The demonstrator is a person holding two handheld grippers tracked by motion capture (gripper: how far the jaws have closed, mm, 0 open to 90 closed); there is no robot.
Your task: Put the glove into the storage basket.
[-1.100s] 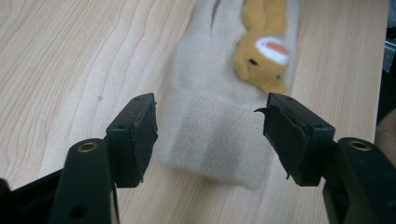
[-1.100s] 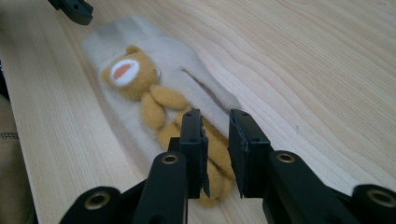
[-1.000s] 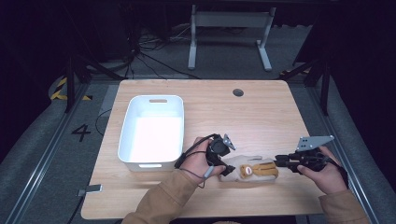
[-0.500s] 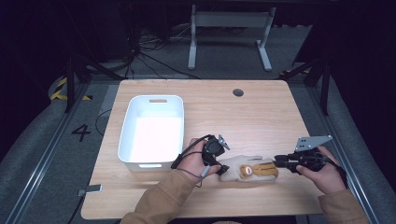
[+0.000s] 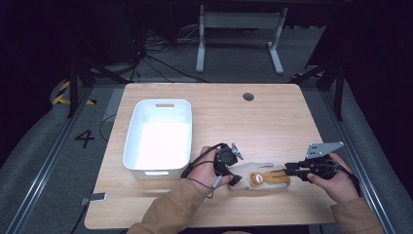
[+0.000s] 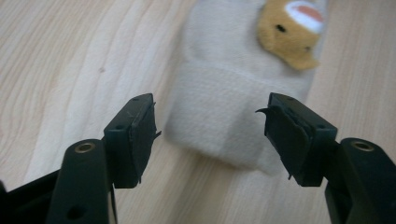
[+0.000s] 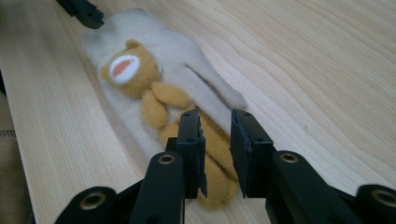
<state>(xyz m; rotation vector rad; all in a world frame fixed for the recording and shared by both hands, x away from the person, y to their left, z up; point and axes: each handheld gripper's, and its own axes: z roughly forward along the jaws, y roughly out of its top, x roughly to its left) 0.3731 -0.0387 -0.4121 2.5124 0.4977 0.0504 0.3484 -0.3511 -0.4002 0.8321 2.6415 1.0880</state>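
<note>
A cream sock with a tan bear on it (image 5: 263, 178) lies flat near the table's front edge. My left gripper (image 5: 235, 178) is at its cuff end. In the left gripper view the jaws stand wide open (image 6: 210, 128) on either side of the cuff (image 6: 229, 112), not touching it. My right gripper (image 5: 288, 170) is at the sock's other end. In the right gripper view its jaws (image 7: 215, 140) are drawn close together, with the tan end of the sock (image 7: 212, 154) between them. The bear's face (image 7: 122, 67) points up.
A white plastic bin (image 5: 131, 146) stands left of my left hand, close to it. A round cable hole (image 5: 248, 96) sits at the table's far edge. One jaw of the left gripper (image 7: 81, 11) shows at the top of the right gripper view.
My left hand has shifted slightly at the cuff end of the sock. The right gripper and the sock have stayed where they were.
</note>
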